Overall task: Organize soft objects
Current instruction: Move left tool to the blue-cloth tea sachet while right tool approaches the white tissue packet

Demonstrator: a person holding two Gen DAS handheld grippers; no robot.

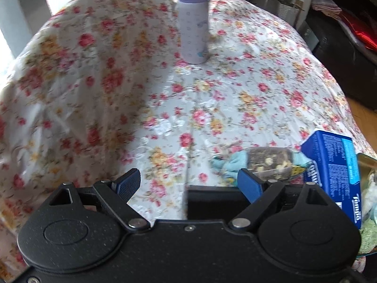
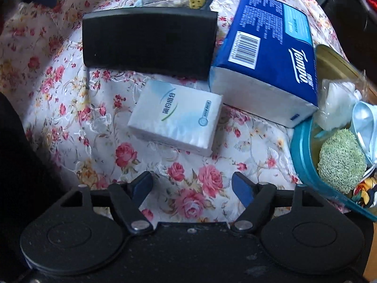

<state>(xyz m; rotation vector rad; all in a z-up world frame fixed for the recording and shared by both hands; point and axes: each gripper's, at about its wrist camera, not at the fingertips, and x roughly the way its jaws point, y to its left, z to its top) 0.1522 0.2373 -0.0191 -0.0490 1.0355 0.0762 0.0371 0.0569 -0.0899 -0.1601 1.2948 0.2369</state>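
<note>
In the right wrist view a small white tissue pack (image 2: 176, 120) lies on the floral cloth just ahead of my open, empty right gripper (image 2: 192, 186). A blue Tempo tissue pack (image 2: 266, 54) lies behind it, leaning on a teal-rimmed basket (image 2: 304, 162) that holds a green fluffy ball (image 2: 341, 160) and a clear bag of white stuff (image 2: 337, 103). My left gripper (image 1: 188, 184) is open and empty over the cloth; the blue pack (image 1: 334, 165) is at its right.
A black block (image 2: 150, 42) lies behind the white pack and shows by the left gripper (image 1: 212, 200). A snack bag on a teal cloth (image 1: 268, 162) lies past it. A lilac bottle (image 1: 193, 21) stands far back. Dark furniture is right of the table edge.
</note>
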